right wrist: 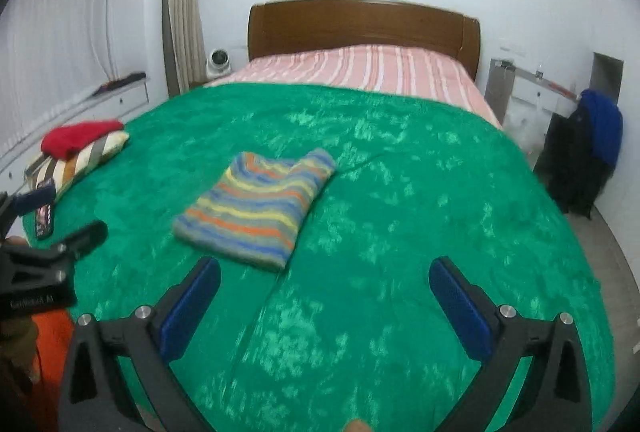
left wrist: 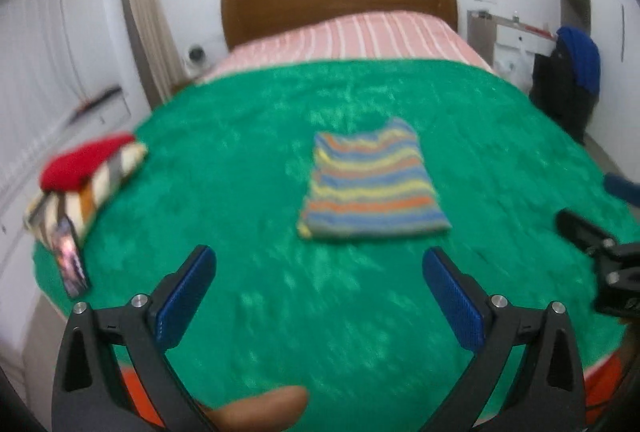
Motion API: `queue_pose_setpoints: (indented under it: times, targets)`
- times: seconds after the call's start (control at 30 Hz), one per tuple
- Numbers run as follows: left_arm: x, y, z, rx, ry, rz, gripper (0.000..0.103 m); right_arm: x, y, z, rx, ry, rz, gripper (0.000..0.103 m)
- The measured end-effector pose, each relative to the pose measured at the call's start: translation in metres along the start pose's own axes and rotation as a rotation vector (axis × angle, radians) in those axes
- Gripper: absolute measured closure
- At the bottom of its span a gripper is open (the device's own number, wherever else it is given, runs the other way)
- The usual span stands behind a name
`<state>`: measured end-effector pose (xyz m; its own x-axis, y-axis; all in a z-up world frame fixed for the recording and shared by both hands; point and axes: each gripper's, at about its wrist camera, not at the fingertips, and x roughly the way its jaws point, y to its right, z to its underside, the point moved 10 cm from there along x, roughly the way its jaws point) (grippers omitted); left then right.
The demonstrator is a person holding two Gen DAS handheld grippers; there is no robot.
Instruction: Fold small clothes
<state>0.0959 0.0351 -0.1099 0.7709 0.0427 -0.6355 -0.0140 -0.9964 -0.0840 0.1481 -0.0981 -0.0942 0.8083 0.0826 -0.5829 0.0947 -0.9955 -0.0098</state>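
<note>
A small striped knit garment [left wrist: 374, 184], in blue, yellow and orange bands, lies folded into a flat rectangle on the green blanket [left wrist: 240, 192]. It also shows in the right wrist view [right wrist: 256, 208]. My left gripper [left wrist: 320, 264] is open and empty, held above the blanket just short of the garment's near edge. My right gripper [right wrist: 326, 272] is open and empty, with the garment ahead and to its left. Each gripper shows at the edge of the other's view: the right one [left wrist: 600, 244], the left one [right wrist: 60, 252].
A folded red garment [left wrist: 80, 162] rests on a striped one [left wrist: 92, 192] at the blanket's left edge, with a phone [left wrist: 70, 260] beside them. Beyond are a pink striped sheet [left wrist: 360, 36], a wooden headboard [left wrist: 340, 0] and a chair with dark and blue clothes [left wrist: 568, 80] at right.
</note>
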Motion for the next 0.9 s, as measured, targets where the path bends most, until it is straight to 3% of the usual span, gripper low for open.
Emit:
queue_pose_setpoints:
  times: [0.33, 0.43, 0.63, 0.9]
  targets:
    - [-0.017, 0.013, 0.031, -0.027, -0.102, 0.019, 0.000, -0.029, -0.019, 0.021, -0.011, -0.052, 0.003, 0.000]
    - [-0.024, 0.013, 0.030, -0.009, -0.088, 0.007, 0.000, -0.035, -0.021, 0.023, -0.017, -0.052, 0.009, 0.000]
    - [-0.040, 0.013, 0.018, 0.021, -0.024, -0.031, 0.000, -0.059, -0.032, 0.012, -0.028, 0.026, -0.002, 0.000]
    - [-0.028, 0.005, 0.025, -0.007, -0.062, -0.044, 0.000, -0.046, -0.019, 0.023, 0.009, -0.063, 0.077, 0.000]
